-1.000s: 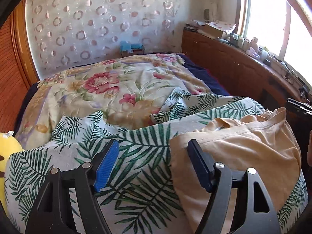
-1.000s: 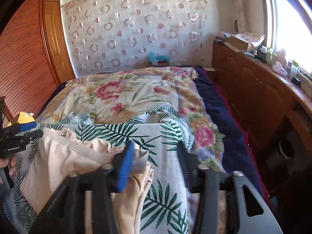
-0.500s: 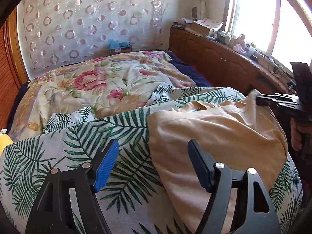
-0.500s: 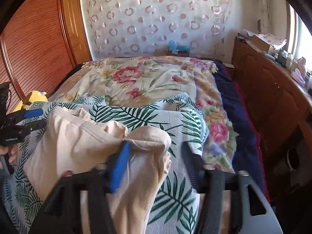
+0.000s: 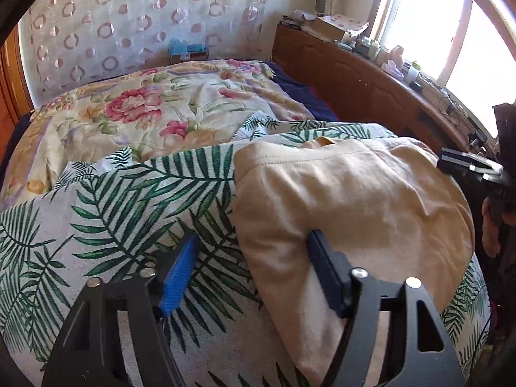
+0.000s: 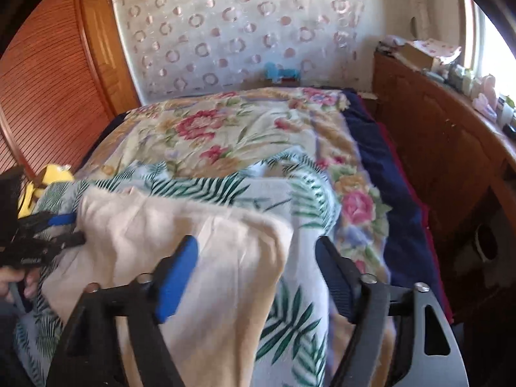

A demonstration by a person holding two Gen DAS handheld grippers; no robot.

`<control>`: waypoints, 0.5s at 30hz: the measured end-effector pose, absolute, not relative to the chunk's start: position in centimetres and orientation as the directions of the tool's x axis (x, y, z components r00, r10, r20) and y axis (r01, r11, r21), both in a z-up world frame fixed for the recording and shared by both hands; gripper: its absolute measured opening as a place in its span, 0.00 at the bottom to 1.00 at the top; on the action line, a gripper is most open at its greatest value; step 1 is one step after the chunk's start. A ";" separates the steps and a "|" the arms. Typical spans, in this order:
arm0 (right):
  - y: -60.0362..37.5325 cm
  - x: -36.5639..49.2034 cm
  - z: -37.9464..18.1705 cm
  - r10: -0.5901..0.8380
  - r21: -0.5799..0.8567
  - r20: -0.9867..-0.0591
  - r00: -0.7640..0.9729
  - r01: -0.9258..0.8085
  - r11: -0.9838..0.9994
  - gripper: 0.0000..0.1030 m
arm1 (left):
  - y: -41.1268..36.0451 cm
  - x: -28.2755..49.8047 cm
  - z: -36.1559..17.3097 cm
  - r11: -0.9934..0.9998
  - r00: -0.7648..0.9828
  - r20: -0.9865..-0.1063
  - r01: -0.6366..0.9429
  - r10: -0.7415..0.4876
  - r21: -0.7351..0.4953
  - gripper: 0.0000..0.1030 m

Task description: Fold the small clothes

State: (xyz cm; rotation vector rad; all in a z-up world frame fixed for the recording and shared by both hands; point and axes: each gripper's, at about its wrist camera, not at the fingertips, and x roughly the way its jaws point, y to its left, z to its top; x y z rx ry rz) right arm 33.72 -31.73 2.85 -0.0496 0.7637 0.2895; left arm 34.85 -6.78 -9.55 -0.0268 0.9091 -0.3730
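A: Between the left tongs, spread wide with nothing gripped: leaf-print cover, plus the near left edge of the beige garment.
B: Right finger pressed against that cloth?
A: Touching it, not clamping.
B: And the right tongs?
A: Gaping too, empty; beige garment under the blue finger, its right edge ending between the fingers.
B: Beyond both?
A: Floral quilt on the bed, wooden cabinet off right.
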 end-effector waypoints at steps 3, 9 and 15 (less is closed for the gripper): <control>-32.2 34.1 2.1 0.244 0.067 -0.721 0.648 -0.285 0.956 0.77 | -7.1 35.1 -9.4 0.922 0.545 -0.755 0.323 -0.364 -0.212 0.45; -33.1 35.0 0.7 0.282 0.145 -0.750 0.598 -0.268 0.953 0.77 | -7.4 35.5 -9.4 0.895 0.510 -0.743 0.343 -0.433 -0.286 0.23; -32.9 34.6 0.3 0.385 0.207 -0.729 0.566 -0.354 0.912 0.21 | -7.3 35.5 -8.9 0.879 0.510 -0.723 0.355 -0.467 -0.318 0.11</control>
